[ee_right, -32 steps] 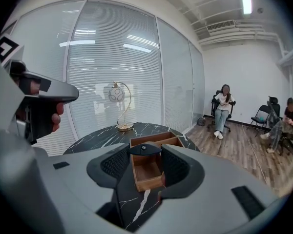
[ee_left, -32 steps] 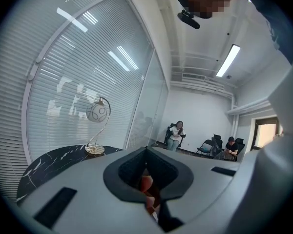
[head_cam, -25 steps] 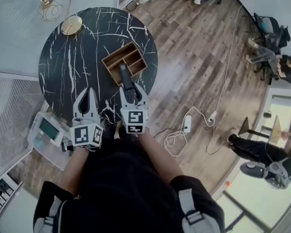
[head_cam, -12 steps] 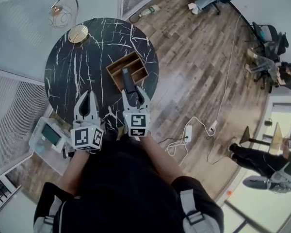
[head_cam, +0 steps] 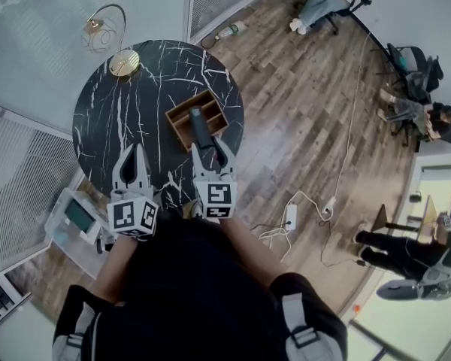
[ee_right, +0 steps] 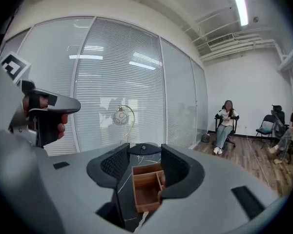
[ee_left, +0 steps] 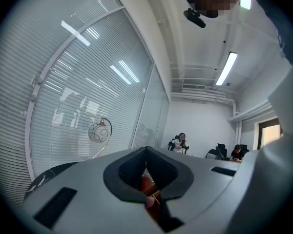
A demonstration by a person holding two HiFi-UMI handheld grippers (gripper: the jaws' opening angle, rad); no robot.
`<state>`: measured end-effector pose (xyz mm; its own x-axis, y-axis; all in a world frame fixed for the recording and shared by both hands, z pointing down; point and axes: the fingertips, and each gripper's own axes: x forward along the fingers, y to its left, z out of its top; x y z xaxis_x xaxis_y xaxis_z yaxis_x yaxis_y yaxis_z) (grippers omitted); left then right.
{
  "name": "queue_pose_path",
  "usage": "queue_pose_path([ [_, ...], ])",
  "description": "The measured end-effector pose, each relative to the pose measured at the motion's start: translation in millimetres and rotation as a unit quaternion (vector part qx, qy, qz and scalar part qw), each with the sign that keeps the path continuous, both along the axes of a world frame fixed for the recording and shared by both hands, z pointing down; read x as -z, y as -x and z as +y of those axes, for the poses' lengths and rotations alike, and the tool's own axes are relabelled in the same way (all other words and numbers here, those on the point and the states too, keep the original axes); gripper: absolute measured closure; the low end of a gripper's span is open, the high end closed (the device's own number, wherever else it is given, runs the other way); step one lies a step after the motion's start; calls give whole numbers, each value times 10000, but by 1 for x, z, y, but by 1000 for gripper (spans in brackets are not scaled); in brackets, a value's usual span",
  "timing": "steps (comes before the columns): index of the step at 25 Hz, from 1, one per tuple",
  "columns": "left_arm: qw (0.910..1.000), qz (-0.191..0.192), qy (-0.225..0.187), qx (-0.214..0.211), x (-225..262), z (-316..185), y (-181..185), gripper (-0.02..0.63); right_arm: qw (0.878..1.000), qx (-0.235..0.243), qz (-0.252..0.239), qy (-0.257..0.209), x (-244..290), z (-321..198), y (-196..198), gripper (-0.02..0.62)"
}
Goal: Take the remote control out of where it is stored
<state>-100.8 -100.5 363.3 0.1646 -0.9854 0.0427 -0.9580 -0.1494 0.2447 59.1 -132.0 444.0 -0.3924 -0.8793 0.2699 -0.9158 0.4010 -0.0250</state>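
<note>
A dark grey remote control (head_cam: 199, 126) lies lengthwise between the fingers of my right gripper (head_cam: 209, 149), which is shut on it. Its far end hangs over the wooden compartment box (head_cam: 182, 116) on the round black marble table (head_cam: 120, 119). In the right gripper view the remote control (ee_right: 143, 149) shows as a flat dark end between the jaw tips, with the wooden box (ee_right: 146, 186) below. My left gripper (head_cam: 131, 153) hovers over the table's near edge, left of the right one, shut with nothing in it. Its jaw tips meet in the left gripper view (ee_left: 146, 151).
A gold lamp base (head_cam: 125, 61) stands at the table's far side, its globe (ee_right: 120, 117) rising by the blinds. A white device (head_cam: 75, 216) sits left of the table. A power strip (head_cam: 289, 216) with cables lies on the wood floor. People sit at the room's far end.
Both grippers have risen above the table. The remote control has gone up with the right gripper, still held, and the box stays put.
</note>
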Motion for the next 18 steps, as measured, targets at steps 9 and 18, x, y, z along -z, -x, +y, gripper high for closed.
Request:
queue_pose_path([
  [9,9999,-38,-48,-114,8,6,-10,598,9994,98,-182,-259,39,12,3,394],
  [18,9999,-35,-18,-100,6,12,-11,598,9985,99,-264,-477,54,14,3,394],
])
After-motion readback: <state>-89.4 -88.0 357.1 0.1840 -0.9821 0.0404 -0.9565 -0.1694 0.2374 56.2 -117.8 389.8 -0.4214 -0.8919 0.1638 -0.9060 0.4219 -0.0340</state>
